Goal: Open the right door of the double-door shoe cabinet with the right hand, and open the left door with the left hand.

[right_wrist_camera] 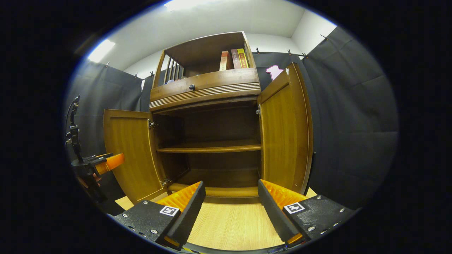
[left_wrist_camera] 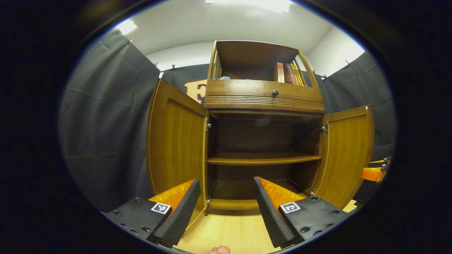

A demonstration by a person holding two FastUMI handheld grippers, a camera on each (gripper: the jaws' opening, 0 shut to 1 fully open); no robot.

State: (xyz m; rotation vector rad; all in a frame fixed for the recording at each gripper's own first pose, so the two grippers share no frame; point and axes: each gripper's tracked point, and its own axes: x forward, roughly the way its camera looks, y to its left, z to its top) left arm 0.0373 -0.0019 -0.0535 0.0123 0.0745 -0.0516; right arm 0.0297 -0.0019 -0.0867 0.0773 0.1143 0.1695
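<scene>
Bright ceiling light point(left_wrist_camera: 254, 3), fisheye-warped edges

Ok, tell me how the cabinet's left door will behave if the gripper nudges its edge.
The left door looks like a rigid wooden panel, so it should not flex. It hangs on a hinge at the cabinet frame, so a nudge would probably swing it rather than slide it. It already stands wide open with nothing holding it, so it may drift freely.

Glossy brown wood cabinet on a pale wood-grain floor

The shoe cabinet point(left_wrist_camera: 263, 98) is varnished wood with a satin sheen, its left door point(left_wrist_camera: 176, 148) and right door point(left_wrist_camera: 348, 155) showing smooth streaked grain; small metal hinges point(left_wrist_camera: 324, 128) glint beside the doors, and the floor point(left_wrist_camera: 229, 233) below looks matt laminate.
</scene>
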